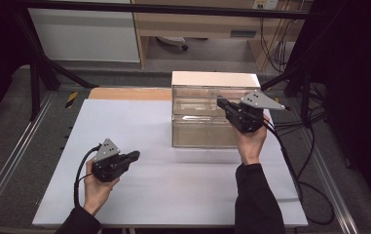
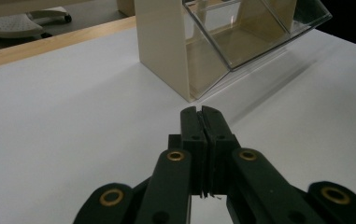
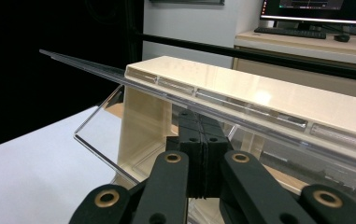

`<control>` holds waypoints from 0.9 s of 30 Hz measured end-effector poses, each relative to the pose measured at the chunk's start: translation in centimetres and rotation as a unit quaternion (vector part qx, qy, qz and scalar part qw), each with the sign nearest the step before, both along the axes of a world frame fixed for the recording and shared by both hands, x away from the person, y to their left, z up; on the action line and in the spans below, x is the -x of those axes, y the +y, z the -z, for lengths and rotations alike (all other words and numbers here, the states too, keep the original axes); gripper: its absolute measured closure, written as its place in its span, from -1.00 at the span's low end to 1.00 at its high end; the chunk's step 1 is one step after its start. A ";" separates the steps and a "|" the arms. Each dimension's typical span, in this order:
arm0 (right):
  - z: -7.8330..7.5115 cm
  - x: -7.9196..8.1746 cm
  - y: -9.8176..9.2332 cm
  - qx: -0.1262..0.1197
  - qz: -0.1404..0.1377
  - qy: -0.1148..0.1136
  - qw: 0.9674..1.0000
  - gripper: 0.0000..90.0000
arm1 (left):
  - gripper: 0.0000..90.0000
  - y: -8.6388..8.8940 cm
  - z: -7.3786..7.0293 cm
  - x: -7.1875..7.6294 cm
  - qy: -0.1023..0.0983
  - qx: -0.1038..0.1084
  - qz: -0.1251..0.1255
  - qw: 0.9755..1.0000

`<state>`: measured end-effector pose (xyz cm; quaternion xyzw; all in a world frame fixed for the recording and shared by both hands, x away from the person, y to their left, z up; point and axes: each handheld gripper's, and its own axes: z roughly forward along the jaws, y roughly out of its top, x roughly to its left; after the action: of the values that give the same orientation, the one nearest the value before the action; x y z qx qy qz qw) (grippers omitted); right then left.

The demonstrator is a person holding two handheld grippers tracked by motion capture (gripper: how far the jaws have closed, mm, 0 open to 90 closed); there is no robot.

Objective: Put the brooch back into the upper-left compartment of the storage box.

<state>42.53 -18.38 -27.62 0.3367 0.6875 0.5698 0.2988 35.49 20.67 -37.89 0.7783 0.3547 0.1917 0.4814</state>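
Item: drawer cabinet [image 1: 212, 117]. Right gripper [image 1: 223, 105], jaws together, tips under tilted upper clear drawer [image 3: 133, 126], opening underway; next, ease outward. Left gripper [image 1: 132, 157], jaws together, empty, well short of cabinet

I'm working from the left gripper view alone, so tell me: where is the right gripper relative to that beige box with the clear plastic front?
Observer: The right gripper is up at the top tier of the beige two-tier box with clear plastic fronts, towards its right end.
Operator: Are its jaws open?
Observer: No, they are shut with nothing between them. Their tips sit just under the tilted-out clear front panel; I cannot tell whether they touch it.
Operator: And my left gripper, seen from above?
Observer: The left gripper is at the front left of the white tabletop, well apart from the box.
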 end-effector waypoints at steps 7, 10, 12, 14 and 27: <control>0.0 -0.1 0.0 0.000 -0.001 0.000 1.000 1.00 | 0.96 -0.5 -0.6 0.0 -0.008 0.006 0.004 1.000; 0.0 -0.1 0.0 0.000 -0.001 0.000 1.000 1.00 | 0.97 -0.6 -0.8 0.0 -0.015 0.010 0.005 1.000; 0.0 -0.1 0.0 0.000 -0.001 0.000 1.000 1.00 | 0.96 -0.8 -1.0 0.0 -0.019 0.012 0.004 1.000; 0.0 -0.1 0.0 -0.001 0.000 0.000 1.000 1.00 | 0.96 -0.9 -1.2 0.0 -0.021 0.013 0.007 1.000; 0.0 -0.1 0.0 -0.002 0.000 0.000 1.000 1.00 | 0.96 -2.2 -2.5 -0.2 -0.031 0.028 0.017 0.999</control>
<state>42.62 -18.35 -27.64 0.3369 0.6867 0.5712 0.2979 35.68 18.52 -35.42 0.7639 0.3310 0.1974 0.5176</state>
